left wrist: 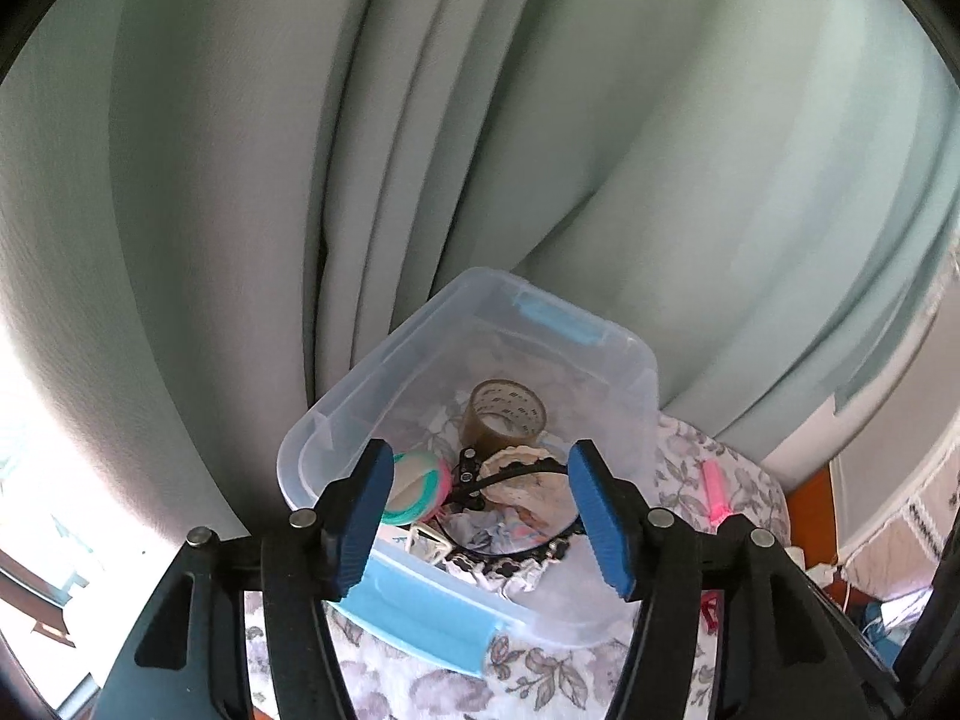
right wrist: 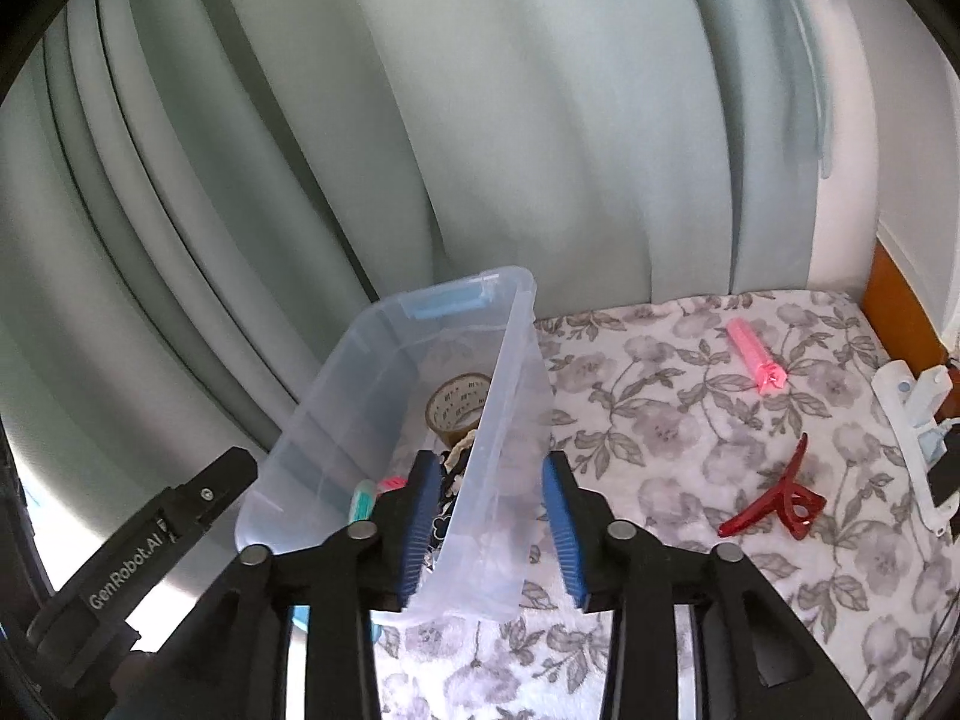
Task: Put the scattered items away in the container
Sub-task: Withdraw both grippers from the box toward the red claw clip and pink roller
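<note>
Your clear plastic container with blue latches sits on the grey floral cloth, holding the brown tape roll. At 3 o'clock lie the red claw clip and pink tube. Your left gripper is spread, empty; your right gripper straddles the wall, pads apart.

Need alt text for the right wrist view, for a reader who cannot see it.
A clear plastic bin holding a tape roll sits on a floral cloth, with the open right hand-held gripper straddling its near wall. A red hair claw and pink item lie outside it.
</note>
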A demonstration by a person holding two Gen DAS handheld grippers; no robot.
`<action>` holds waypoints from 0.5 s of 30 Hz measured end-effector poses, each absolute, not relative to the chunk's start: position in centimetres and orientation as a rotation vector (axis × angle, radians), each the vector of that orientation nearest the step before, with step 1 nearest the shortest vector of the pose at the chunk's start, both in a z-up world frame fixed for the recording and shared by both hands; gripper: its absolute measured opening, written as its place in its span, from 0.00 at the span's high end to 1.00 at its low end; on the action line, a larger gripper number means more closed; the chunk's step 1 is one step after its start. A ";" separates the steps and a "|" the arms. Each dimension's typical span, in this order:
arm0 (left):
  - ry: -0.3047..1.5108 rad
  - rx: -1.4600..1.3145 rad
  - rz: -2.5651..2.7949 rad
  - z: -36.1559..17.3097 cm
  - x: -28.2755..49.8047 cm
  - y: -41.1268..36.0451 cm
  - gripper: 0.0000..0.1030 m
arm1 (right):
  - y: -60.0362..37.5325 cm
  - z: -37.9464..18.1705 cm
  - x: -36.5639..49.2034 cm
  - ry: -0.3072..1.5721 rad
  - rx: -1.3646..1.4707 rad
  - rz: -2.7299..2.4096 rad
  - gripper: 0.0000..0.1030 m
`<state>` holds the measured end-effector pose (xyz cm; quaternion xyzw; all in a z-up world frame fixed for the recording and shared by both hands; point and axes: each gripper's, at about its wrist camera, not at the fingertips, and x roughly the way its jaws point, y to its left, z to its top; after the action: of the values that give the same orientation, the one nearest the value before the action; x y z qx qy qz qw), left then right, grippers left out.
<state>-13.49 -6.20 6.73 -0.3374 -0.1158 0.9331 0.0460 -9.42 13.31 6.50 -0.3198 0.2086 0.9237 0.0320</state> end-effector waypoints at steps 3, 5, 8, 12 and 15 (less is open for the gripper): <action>-0.297 -1.001 2.853 7.8 -12.2 -5.0 0.40 | 14.1 7.2 -8.1 0.673 -0.948 2.851 0.51; -0.264 -0.984 2.855 8.4 -11.3 -4.4 0.39 | 14.6 7.7 -7.2 0.691 -0.921 2.861 0.48; -0.215 -0.953 2.857 9.4 -10.1 -2.9 0.39 | 15.2 8.6 -5.7 0.698 -0.874 2.882 0.41; -0.152 -0.903 2.862 11.2 -7.9 -2.0 0.38 | 16.1 9.6 -3.8 0.728 -0.801 2.903 0.38; -0.124 -0.872 2.871 12.1 -6.6 -1.4 0.35 | 16.8 9.9 -2.9 0.747 -0.783 2.906 0.37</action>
<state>-6.56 -1.37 12.13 -0.2897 -0.0413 0.9537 0.0693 -2.92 16.79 9.90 -0.2526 0.2408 0.9369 0.0202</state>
